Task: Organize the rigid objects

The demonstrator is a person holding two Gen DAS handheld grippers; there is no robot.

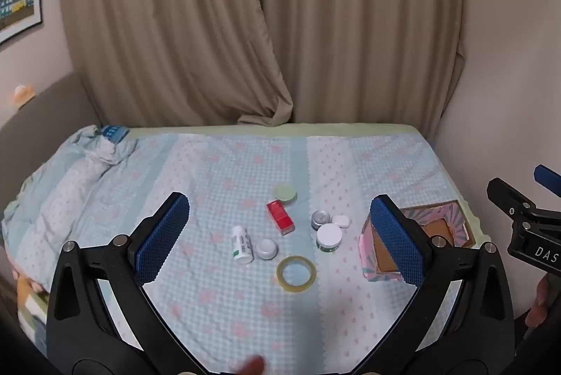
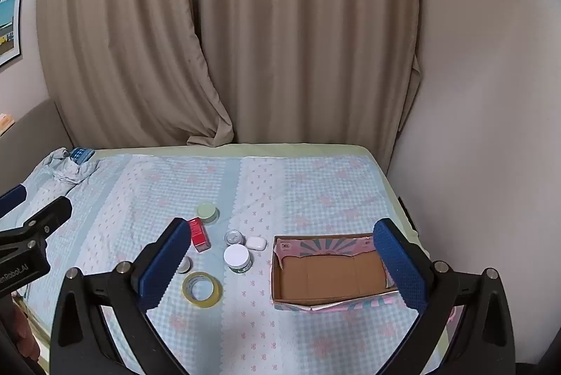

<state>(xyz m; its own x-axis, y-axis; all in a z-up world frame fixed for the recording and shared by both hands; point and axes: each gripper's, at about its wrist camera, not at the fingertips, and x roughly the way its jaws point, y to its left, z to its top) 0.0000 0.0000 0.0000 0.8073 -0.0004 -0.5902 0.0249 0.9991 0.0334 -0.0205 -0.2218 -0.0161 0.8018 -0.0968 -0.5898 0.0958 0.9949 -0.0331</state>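
Lying scattered mid-bed on the pale blue quilted bedspread with pink flowers (image 1: 217, 298) are the rigid objects: a red rectangular carton (image 1: 279, 218), a white pill bottle with a green label (image 1: 242, 244), a translucent yellow ring of adhesive tape (image 1: 296, 273), a white-lidded round jar (image 1: 329, 236), a small silver tin (image 1: 320, 219), a white rounded earbud-style case (image 1: 340, 221), a pale green round lid or jar (image 1: 285, 193) and a low white round pot (image 1: 266, 248).

- Red carton and pill bottle both lie flat, long axes running roughly away from the cameras.
- Cluster sits ahead of and below the left gripper (image 1: 280, 236), framed between its blue pads (centred in the left wrist view); likely the nearer arm for a first pick.
- Left gripper: jaws spread fully wide, nothing between them.
- Right gripper (image 2: 280, 266): likewise spread wide and empty; cluster lies toward its left finger.
- Open cardboard box with a pink and teal patterned outside (image 2: 326, 299) sits just right of the cluster, ahead of the right gripper. Brown floor bare; nothing inside.
- Judgement: sorting not yet begun; carry runs rightward, short.
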